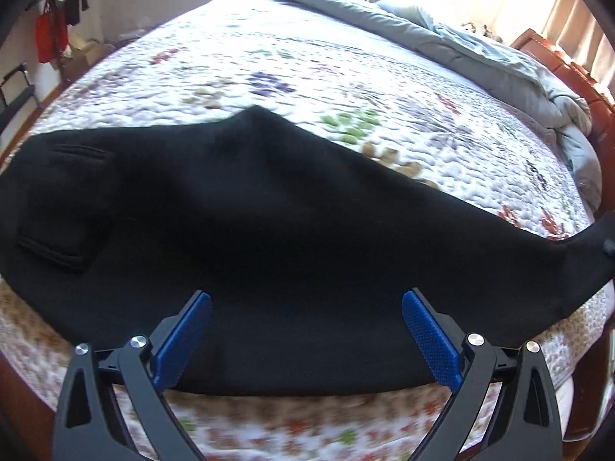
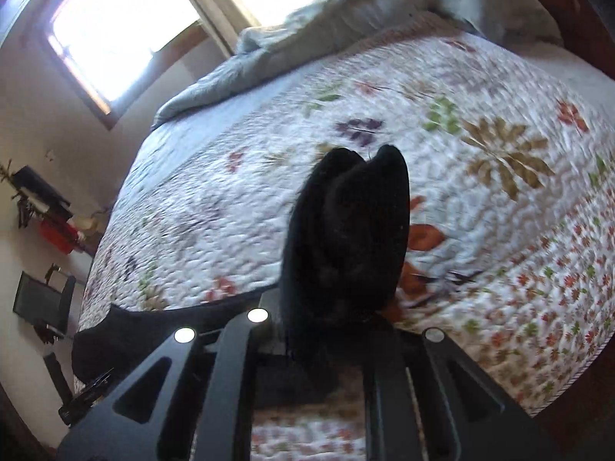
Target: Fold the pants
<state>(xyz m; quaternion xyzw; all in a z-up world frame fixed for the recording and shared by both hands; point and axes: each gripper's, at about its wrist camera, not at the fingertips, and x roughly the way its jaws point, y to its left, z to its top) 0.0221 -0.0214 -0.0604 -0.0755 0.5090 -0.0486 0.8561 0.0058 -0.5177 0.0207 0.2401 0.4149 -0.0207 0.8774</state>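
Note:
Black pants (image 1: 238,230) lie spread across the floral quilt, with a back pocket (image 1: 57,238) showing at the left. My left gripper (image 1: 306,299) hangs open above the pants' near edge, its blue pads (image 1: 184,342) wide apart and gripping nothing. The pants' right end lifts off the quilt toward the picture's right edge. In the right wrist view my right gripper (image 2: 342,292) is shut on a bunched fold of the pants (image 2: 346,223), which stands up between the fingers and hides their tips. The rest of the cloth trails off to the lower left (image 2: 127,334).
The quilt (image 1: 307,61) covers a wide bed. A grey-blue duvet (image 1: 480,50) is bunched along the far side, by a red-brown wooden frame (image 1: 553,57). A bright window (image 2: 115,23) and furniture (image 2: 42,303) stand beyond the bed's left edge.

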